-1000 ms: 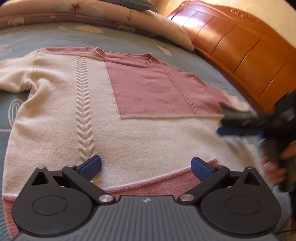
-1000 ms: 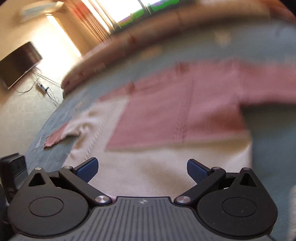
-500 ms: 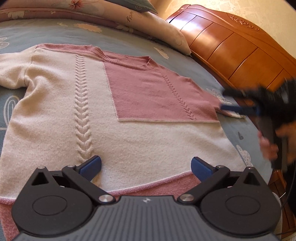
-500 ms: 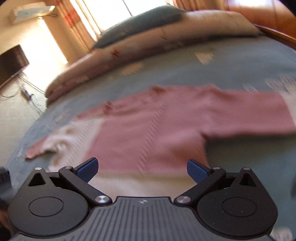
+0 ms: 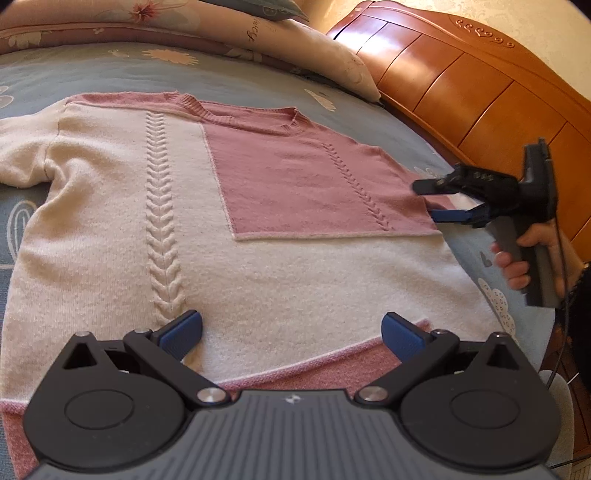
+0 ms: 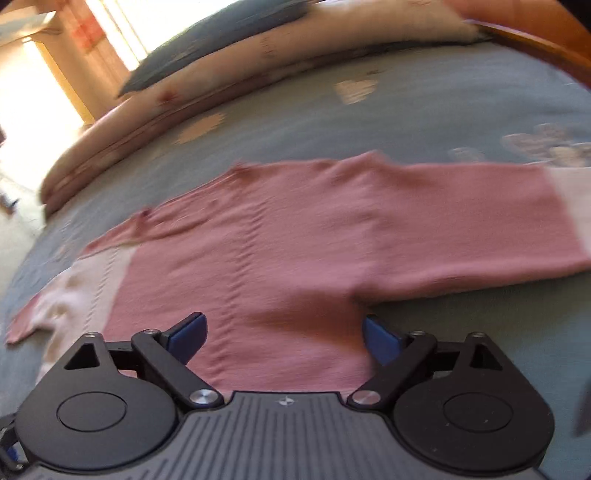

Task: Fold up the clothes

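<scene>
- Nearest in the left wrist view: left gripper (image 5: 291, 328) spread wide, blue pads (image 5: 183, 329) apart over the cream lower body of the sweater (image 5: 295, 269), gripping nothing; whether the pads touch the knit cannot be told.
- Just under it, pink hem band (image 5: 332, 363) running across the near edge.
- Sweater spread flat on the blue bedspread (image 5: 240, 79), front up, cream with a pink chest panel and two cable ribs.
- Only in this view: right gripper (image 5: 430, 201) seen from outside at the sweater's right side, held by a hand (image 5: 524, 258), one finger above the pink sleeve root and one low beside it, well apart.
- Only here too: orange wooden headboard (image 5: 480, 92) at right, close past the bed edge, so little room on that side; pillows (image 5: 258, 33) far back.
- Nearest in the right wrist view, blurred: same gripper (image 6: 282, 336) open wide, straddling the armpit area, empty; contact with the cloth unclear.
- Shown only here: pink sleeve (image 6: 480, 229) lying out straight to the right, cream cuff (image 6: 572, 199) at the frame edge.
- Bare bedspread (image 6: 443, 110) beyond and below the sleeve.
- Farthest: bright window light at top left.
</scene>
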Demonstrator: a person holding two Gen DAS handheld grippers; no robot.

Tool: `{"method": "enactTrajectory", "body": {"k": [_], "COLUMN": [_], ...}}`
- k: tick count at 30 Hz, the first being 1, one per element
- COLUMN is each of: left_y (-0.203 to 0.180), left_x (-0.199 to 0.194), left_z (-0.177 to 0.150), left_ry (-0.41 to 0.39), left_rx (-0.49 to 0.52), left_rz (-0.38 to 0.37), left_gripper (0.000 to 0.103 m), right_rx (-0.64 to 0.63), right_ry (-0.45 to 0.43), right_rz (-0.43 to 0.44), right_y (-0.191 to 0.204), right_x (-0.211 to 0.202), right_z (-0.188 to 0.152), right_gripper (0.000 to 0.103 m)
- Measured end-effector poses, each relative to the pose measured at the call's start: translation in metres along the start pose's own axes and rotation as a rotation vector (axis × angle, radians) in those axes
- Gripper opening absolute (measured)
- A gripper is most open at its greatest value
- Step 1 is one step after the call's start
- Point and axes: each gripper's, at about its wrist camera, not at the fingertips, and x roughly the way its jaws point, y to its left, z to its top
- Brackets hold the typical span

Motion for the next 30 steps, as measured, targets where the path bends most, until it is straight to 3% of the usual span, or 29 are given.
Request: {"method": "enactTrajectory", "body": {"k": [2,7,10,15,19,24,28,30], "left_y": [0.001,0.004,0.003,0.004,0.007,0.003,0.001,0.003], "left_x": [0.000,-0.001,-0.001,-0.001,-0.002,-0.001,-0.002,-0.003], "left_z": [0.000,0.000,0.000,0.000,0.002,0.001,-0.001,-0.002], "left_ry": [-0.001,-0.004,-0.004,-0.001,0.001,-0.002,-0.006,-0.012], "left_rx": [-0.003,-0.016,-0.011,-0.005,-0.022,-0.007,0.010,0.008], "left_rz": [-0.001,-0.016,-0.018,-0.026,-0.037,-0.021,-0.014,-0.020], "left_gripper": [0.102,0.102,0.102,0.102,0.102,0.102,0.102,0.102], "right_rx": [0.025,0.000,-0.053,-0.049,-0.102,-0.090,-0.128,-0.186], "right_ry": [-0.019,-0.058,-0.006,0.085,0.082,0.096,0.080,0.097], "right_rz": [-0.005,0.119,0.103,-0.001,0.048,-0.025,0.009,-0.020], "right_y": [-0.003,0.024,0.043,0.036,0.028,0.029,0.045,0.051], "right_x": [-0.010,-0.013,0.017,0.052,0.036,0.008,-0.022,-0.017], "right_z": [0.005,0.018,0.021,0.010,-0.002,-0.002,-0.014,-0.027], "right_gripper": [0.101,0.103,0.103,0.103,0.103,0.103,0.103,0.103]}}
